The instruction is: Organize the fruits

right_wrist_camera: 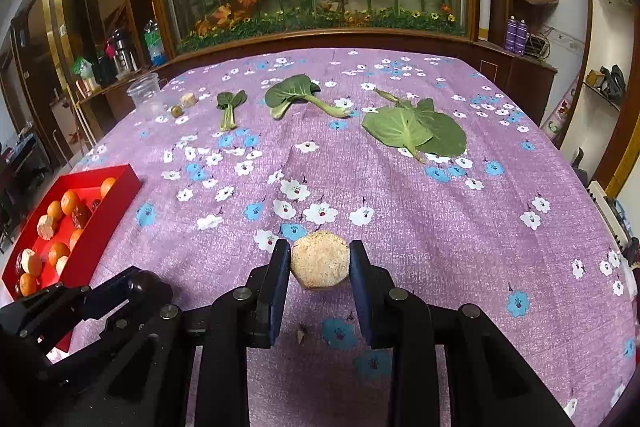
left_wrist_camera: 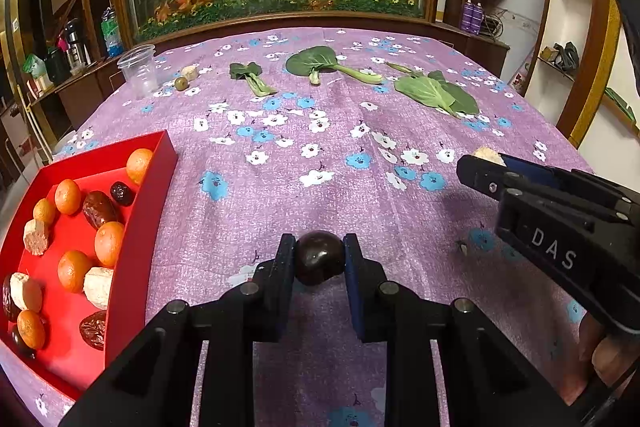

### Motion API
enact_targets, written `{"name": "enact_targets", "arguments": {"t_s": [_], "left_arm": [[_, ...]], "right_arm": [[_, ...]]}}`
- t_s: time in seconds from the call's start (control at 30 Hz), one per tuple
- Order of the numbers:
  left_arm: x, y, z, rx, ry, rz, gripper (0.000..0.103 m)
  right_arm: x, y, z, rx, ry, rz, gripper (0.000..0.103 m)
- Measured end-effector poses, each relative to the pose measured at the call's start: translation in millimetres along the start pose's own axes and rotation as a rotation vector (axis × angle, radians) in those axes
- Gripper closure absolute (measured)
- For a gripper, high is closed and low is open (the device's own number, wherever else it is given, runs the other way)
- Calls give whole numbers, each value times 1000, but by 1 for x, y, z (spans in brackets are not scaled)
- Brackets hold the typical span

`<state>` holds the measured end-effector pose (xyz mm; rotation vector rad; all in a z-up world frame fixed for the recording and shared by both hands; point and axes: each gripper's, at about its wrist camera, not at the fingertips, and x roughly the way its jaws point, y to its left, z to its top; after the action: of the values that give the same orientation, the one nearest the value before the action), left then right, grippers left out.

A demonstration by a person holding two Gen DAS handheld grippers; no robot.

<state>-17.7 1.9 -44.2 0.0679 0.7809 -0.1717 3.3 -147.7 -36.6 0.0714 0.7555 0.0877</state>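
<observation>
My left gripper [left_wrist_camera: 319, 257] is shut on a dark round fruit [left_wrist_camera: 320, 259], held just above the purple flowered cloth. A pale, rough-skinned chunky fruit [right_wrist_camera: 319, 259] sits between the pads of my right gripper [right_wrist_camera: 319, 261], which is shut on it. In the left wrist view the right gripper [left_wrist_camera: 486, 165] reaches in from the right with that pale piece [left_wrist_camera: 489, 155] at its tip. The red tray [left_wrist_camera: 160, 163] at the left holds several oranges, dark dates and pale chunks. In the right wrist view the left gripper [right_wrist_camera: 136, 287] sits low at the left, next to the tray [right_wrist_camera: 132, 183].
Leafy greens [left_wrist_camera: 436, 93] lie in a row across the far part of the table. A clear plastic cup [left_wrist_camera: 138, 69], a small green fruit [left_wrist_camera: 181, 83] and a pale chunk [left_wrist_camera: 190, 72] stand at the far left. Shelves and a plant display surround the table.
</observation>
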Motion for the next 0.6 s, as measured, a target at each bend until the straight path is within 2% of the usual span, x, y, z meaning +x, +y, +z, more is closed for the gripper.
{"name": "enact_targets", "arguments": {"t_s": [0.6], "left_arm": [[-5,-1,-1,-1,-20,2,80]], "right_arm": [[-5,2,0,-9,-23,-10,71]]}}
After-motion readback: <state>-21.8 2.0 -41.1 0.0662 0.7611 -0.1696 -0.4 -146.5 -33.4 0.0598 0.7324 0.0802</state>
